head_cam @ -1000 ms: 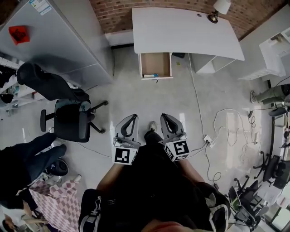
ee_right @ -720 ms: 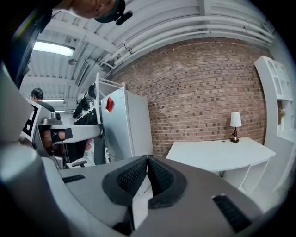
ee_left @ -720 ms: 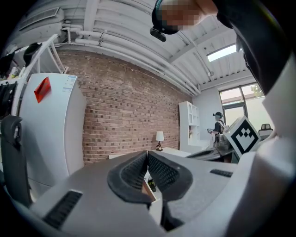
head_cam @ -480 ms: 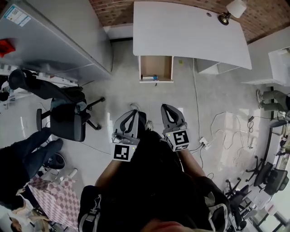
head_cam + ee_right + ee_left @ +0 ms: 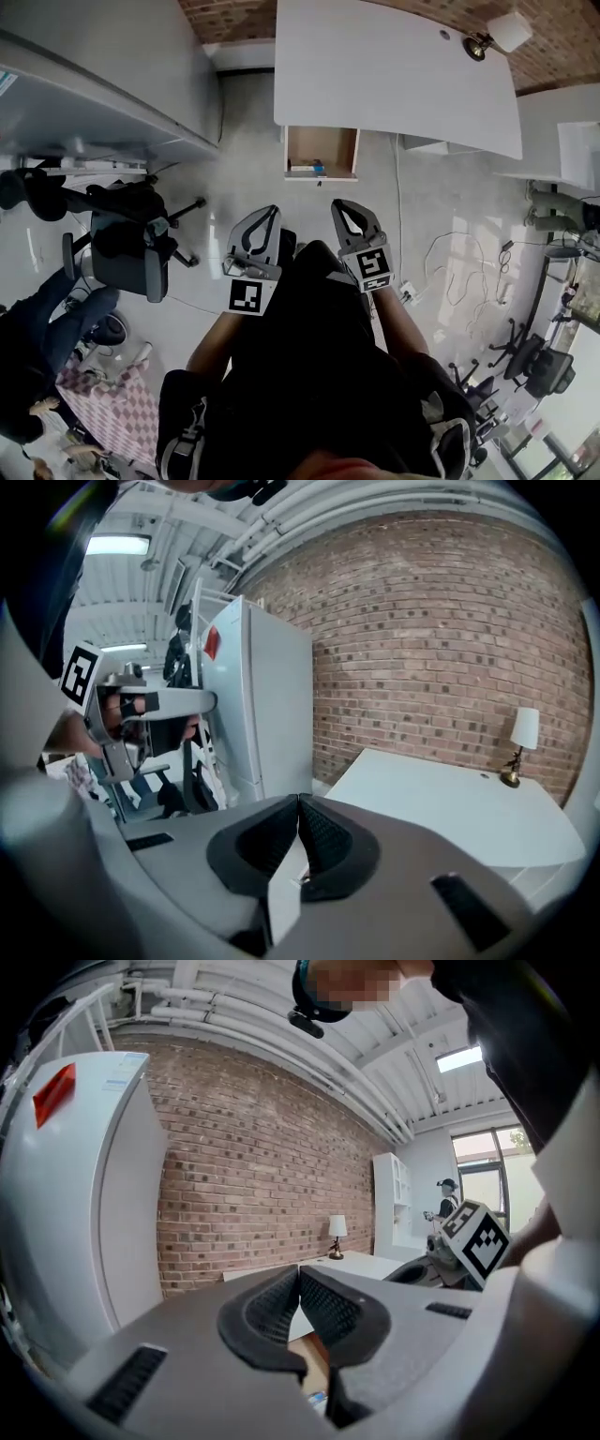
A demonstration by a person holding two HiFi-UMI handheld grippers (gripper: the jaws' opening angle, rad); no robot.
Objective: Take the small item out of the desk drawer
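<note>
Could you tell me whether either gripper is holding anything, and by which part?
Nothing is held; the left gripper and right gripper are both shut, empty.

left gripper [image 5: 298,1271] jaws together, empty, facing brick wall [image 5: 253,1166] and lamp [image 5: 337,1231].

Since the earlier frames the person has advanced toward the desk [image 5: 394,84]. In the head view the desk top now fills more of the upper frame, and its far edge is cut off at the top. The open drawer [image 5: 322,150] has moved lower in the frame. The left gripper [image 5: 272,212] and right gripper [image 5: 337,206] have been carried forward: their tips now lie near the drawer front, where a wide strip of floor separated them before. The lamp [image 5: 502,36] has shifted toward the upper right corner. The bystander's dark sleeve [image 5: 42,337] has receded toward the left edge
</note>
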